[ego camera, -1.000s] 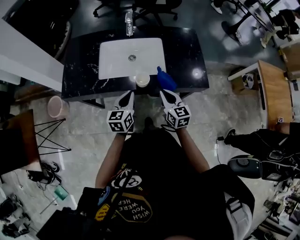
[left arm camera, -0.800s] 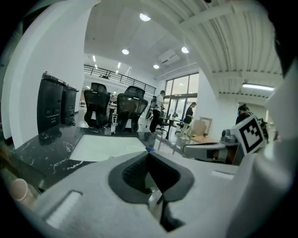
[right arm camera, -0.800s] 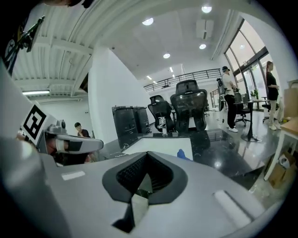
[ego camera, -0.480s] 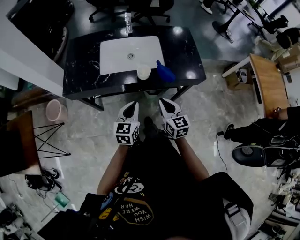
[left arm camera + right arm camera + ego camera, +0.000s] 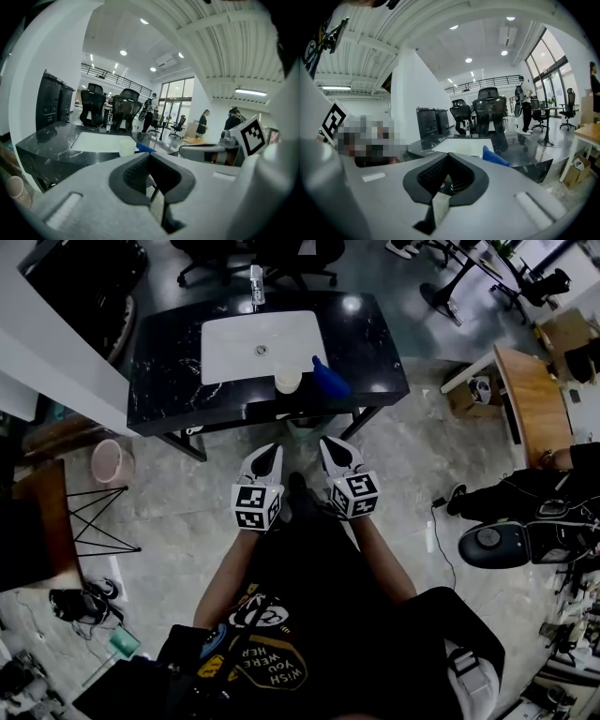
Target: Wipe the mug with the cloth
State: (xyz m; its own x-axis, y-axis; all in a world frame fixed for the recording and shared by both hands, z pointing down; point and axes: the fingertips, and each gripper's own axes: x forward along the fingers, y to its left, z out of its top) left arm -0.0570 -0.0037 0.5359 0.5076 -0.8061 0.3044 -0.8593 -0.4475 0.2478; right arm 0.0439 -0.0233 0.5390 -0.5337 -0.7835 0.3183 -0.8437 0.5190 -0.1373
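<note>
Mug (image 5: 288,382), pale and small in the head view, stands at the front edge of the black marble counter (image 5: 169,381), just in front of the white sink (image 5: 234,348). The blue cloth (image 5: 330,382) lies bunched just to its right, so close that I cannot tell whether the two touch. A faucet (image 5: 256,284) rises at the far side of the sink.

Both tongs hang over the grey floor (image 5: 169,484) on the near side of the counter, well apart from mug and cloth, with their tips pointing toward it. The left gripper (image 5: 269,452) has its jaws pressed together with nothing between them (its own view shows the dark pads meeting at the tips, with mug and cloth beyond on the counter). The right gripper (image 5: 335,447) is likewise closed and empty, and sits just beside the left one.

A pink bin (image 5: 110,459) stands on the floor to the left of the counter, and a wooden table (image 5: 530,399) is off to the right. Black office chairs (image 5: 272,251) stand beyond the counter.
</note>
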